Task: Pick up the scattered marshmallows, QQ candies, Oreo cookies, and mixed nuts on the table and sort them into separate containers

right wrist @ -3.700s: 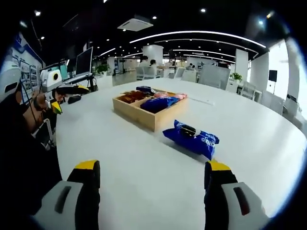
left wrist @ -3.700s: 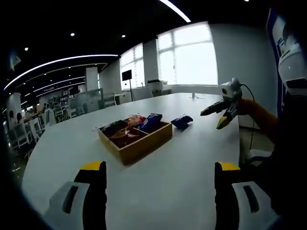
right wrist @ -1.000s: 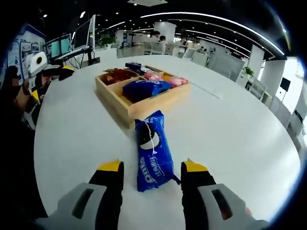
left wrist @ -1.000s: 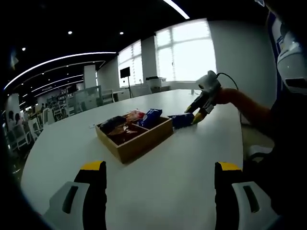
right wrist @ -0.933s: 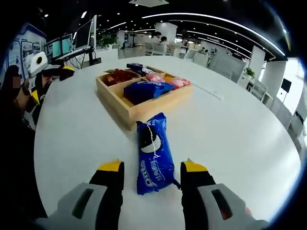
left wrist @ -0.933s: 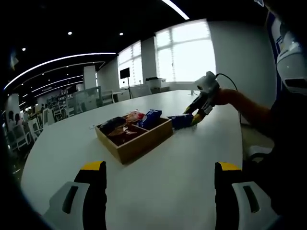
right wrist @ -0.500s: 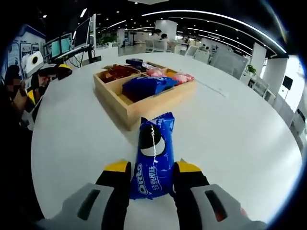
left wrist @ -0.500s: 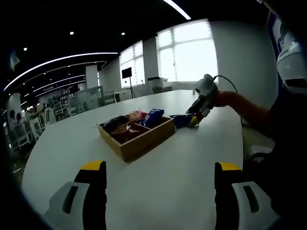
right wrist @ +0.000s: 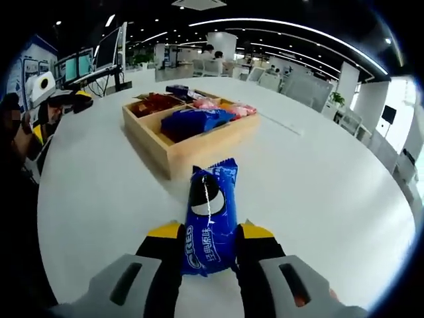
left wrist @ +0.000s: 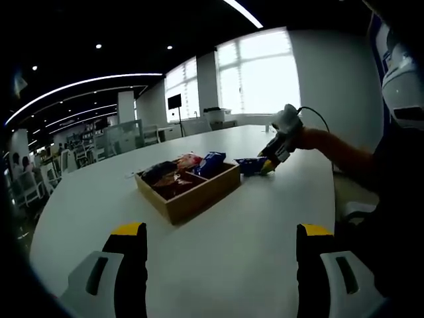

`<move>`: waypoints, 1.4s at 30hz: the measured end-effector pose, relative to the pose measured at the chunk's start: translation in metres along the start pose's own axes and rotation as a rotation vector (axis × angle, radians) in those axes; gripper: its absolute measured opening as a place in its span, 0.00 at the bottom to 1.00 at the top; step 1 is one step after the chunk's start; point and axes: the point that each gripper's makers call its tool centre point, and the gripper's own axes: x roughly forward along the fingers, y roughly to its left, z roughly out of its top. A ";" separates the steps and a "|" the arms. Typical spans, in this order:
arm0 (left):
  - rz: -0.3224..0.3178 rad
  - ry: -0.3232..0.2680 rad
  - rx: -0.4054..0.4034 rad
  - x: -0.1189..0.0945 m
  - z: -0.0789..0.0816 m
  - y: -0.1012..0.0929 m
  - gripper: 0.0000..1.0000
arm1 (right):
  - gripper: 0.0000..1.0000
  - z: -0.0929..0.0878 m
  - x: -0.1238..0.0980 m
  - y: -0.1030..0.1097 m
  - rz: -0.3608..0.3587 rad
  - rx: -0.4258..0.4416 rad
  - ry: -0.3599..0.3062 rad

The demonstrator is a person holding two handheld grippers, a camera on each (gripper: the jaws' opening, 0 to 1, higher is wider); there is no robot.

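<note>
In the right gripper view my right gripper [right wrist: 209,240] is shut on a blue Oreo pack [right wrist: 211,215] that sticks out forward between its yellow-tipped jaws, held just above the white table [right wrist: 318,192]. Beyond it stands the wooden compartment box [right wrist: 173,151] with more blue Oreo packs [right wrist: 192,120], dark nut packets [right wrist: 154,103] and pink packets [right wrist: 232,106]. In the left gripper view my left gripper [left wrist: 220,233] is open over bare table, nothing between its jaws. The box [left wrist: 192,195] sits ahead of it; the right gripper [left wrist: 275,151] holds the Oreo pack [left wrist: 249,165] just right of the box.
A person's orange sleeve [left wrist: 334,150] reaches in from the right in the left gripper view. Monitors [right wrist: 106,48] and office desks stand beyond the round table's far edge. Bright windows [left wrist: 258,76] lie behind the table. The table edge runs close on the left [right wrist: 50,199].
My right gripper closed in on the Oreo pack, shut on it and lifted it slightly off the table. The left gripper has stayed still and open.
</note>
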 end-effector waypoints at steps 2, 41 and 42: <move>0.002 0.002 0.003 -0.001 0.000 0.000 0.97 | 0.27 0.001 -0.006 0.000 -0.004 0.004 -0.013; -0.001 -0.008 0.019 -0.004 0.006 -0.004 0.97 | 0.27 0.004 -0.109 0.038 -0.048 -0.106 -0.096; 0.002 -0.007 0.021 -0.005 0.006 -0.004 0.97 | 0.27 0.004 -0.108 0.036 -0.051 -0.120 -0.096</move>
